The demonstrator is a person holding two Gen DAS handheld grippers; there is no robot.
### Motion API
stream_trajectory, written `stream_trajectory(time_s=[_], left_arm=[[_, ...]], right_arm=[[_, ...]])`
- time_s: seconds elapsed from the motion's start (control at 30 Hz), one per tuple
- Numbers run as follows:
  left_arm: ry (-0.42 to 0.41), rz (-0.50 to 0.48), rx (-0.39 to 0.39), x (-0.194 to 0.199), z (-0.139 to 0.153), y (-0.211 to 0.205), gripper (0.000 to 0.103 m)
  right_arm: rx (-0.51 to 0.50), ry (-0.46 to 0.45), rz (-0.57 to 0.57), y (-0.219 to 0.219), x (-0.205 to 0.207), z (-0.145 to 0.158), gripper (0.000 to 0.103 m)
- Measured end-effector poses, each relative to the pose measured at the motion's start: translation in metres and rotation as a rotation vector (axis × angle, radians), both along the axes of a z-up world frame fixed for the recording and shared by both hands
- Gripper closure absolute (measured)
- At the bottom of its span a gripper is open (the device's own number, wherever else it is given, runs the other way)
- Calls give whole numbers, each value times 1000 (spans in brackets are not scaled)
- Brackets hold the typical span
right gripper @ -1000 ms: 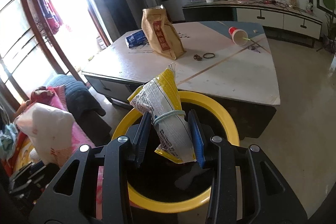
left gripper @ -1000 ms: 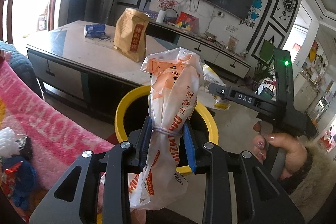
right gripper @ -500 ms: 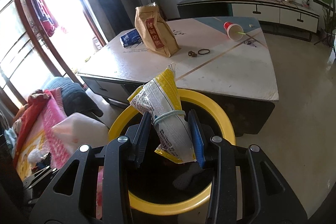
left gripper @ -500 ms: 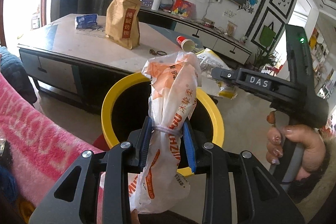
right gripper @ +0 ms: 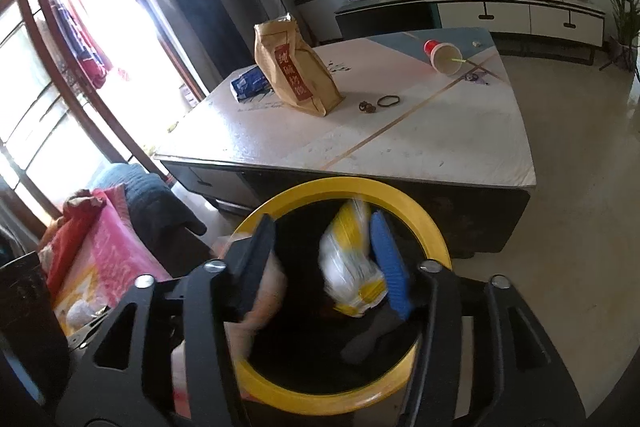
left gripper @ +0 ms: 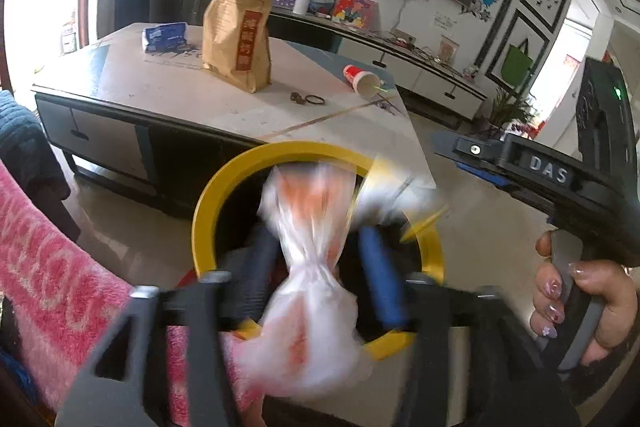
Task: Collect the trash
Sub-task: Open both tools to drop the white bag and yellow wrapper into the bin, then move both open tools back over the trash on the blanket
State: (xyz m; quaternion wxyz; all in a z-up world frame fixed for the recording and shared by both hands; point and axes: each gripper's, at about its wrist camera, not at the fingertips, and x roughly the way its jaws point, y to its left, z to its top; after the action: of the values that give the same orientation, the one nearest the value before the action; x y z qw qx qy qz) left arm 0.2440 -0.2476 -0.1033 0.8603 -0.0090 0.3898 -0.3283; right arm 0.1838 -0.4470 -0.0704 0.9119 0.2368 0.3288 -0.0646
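Both grippers hang above the yellow-rimmed bin (right gripper: 434, 241), fingers spread. The orange-and-white bag (left gripper: 310, 267) stands upright, loose between the left gripper (left gripper: 320, 269) fingers; the yellow packet (right gripper: 352, 259) leans against the right gripper (right gripper: 326, 261) blue pad, the bin mouth directly below.

Bin (right gripper: 432, 227) mouth is lying open below; two wrappers (left gripper: 312, 267) (right gripper: 352, 267) are occupying it; table (right gripper: 400, 147) edge is blocking beyond.
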Motion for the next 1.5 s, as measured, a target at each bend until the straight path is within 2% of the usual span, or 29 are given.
stream_trajectory(time_s=[0.07, 0.17, 0.3, 0.37, 0.67, 0.77, 1.2, 1.5], left_arm=[[3, 9, -29, -1, 3, 6, 33], [-14, 45, -42, -4, 9, 16, 18], [-29, 86, -58, -11, 17, 32, 11], [-41, 109, -59, -14, 22, 40, 9], [-69, 213, -82, -27, 40, 79, 8], [-79, 246, -85, -33, 44, 93, 8], [-159, 349, -76, -59, 66, 139, 7], [-174, 402, -78, -65, 73, 161, 7]], right_arm=[[-3, -1, 1, 0, -1, 0, 54], [-7, 4, 7, 1, -1, 0, 53], [-30, 0, 23, 9, -2, 4, 45], [-49, -6, 36, 15, -2, 6, 44], [-106, -30, 105, 47, -3, 17, 38], [-114, -40, 126, 57, -4, 20, 33], [-146, -83, 227, 100, -12, 33, 30], [-151, -100, 300, 127, -16, 36, 30]])
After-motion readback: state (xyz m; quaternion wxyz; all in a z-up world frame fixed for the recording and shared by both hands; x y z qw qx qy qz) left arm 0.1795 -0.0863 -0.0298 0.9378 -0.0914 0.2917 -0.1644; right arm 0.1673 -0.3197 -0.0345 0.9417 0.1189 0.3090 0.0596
